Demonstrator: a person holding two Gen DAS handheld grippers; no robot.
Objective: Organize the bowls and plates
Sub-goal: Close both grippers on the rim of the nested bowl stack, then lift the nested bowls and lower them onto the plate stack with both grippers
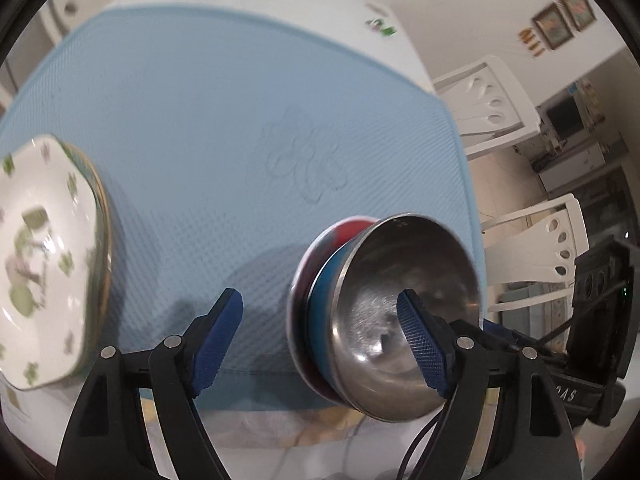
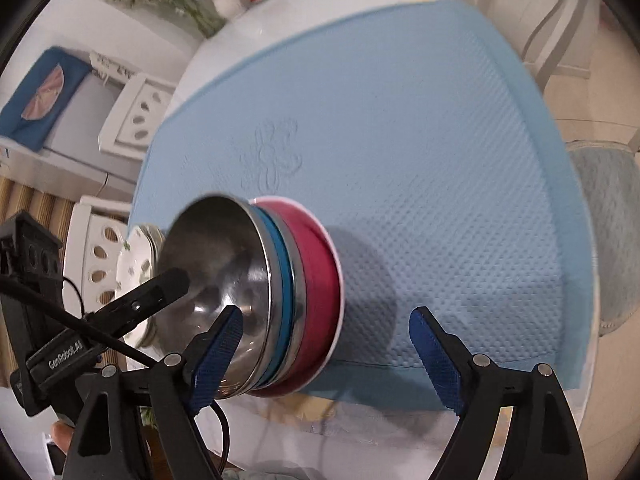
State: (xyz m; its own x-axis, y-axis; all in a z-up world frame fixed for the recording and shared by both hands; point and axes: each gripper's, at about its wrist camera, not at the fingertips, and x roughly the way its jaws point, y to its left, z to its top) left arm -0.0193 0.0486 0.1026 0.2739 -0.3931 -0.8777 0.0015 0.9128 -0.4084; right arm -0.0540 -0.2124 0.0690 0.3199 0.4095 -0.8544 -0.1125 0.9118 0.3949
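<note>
While both grippers stand open and hold nothing, a nested stack of bowls [image 2: 256, 292] sits near the front edge of a blue mat [image 2: 400, 140], steel bowl on top, blue next, red lowest. One finger of the left gripper [image 1: 320, 340] and one of the right gripper [image 2: 328, 356] dips inside the steel bowl. Floral plates [image 1: 44, 256] are stacked at the mat's left, apparently sorted by kind.

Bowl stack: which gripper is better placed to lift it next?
Toss-up, leaning right. The right gripper straddles the bowl stack's rim squarely; the left gripper is mostly over bare blue mat. Both are open.
</note>
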